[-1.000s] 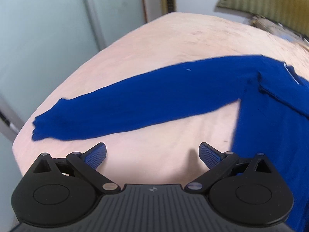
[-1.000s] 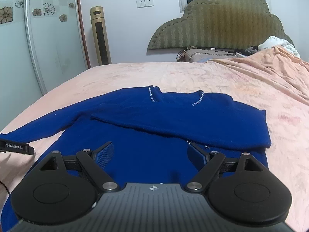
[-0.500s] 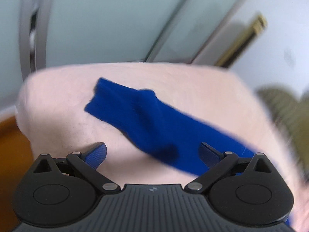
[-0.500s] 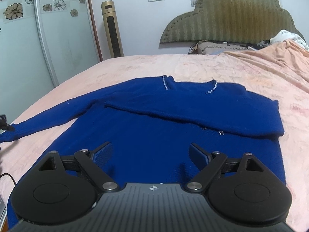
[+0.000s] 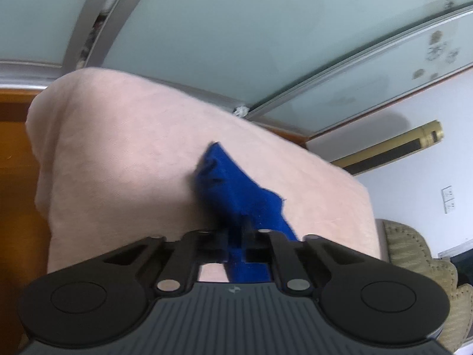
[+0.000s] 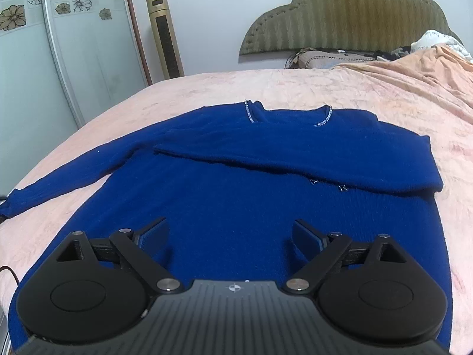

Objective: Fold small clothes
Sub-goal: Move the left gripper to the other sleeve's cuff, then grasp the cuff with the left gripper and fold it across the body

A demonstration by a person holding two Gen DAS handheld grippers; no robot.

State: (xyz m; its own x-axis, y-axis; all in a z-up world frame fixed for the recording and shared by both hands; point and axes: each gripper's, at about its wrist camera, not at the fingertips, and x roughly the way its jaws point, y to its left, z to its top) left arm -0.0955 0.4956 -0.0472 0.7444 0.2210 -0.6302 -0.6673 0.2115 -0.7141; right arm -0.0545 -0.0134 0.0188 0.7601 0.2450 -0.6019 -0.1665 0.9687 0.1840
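Observation:
A dark blue sweater (image 6: pixel 236 195) lies flat on the pink bedspread (image 6: pixel 369 94), collar toward the headboard. Its right sleeve is folded across the chest. Its left sleeve (image 6: pixel 68 174) stretches out toward the bed's left edge. My left gripper (image 5: pixel 235 235) is shut on the cuff end of that left sleeve (image 5: pixel 236 189), near the corner of the bed. My right gripper (image 6: pixel 230 230) is open and empty, low over the sweater's lower body.
A mirrored sliding wardrobe (image 6: pixel 59 59) stands left of the bed, with a gold tower fan (image 6: pixel 165 35) beside it. An olive padded headboard (image 6: pixel 340 17) and a pile of bedding (image 6: pixel 428 41) are at the far end. Wooden floor (image 5: pixel 14 177) lies beyond the bed corner (image 5: pixel 47 112).
My left gripper swung left along the sleeve to its cuff and closed on it. My right gripper drew slightly closer over the sweater and stayed open.

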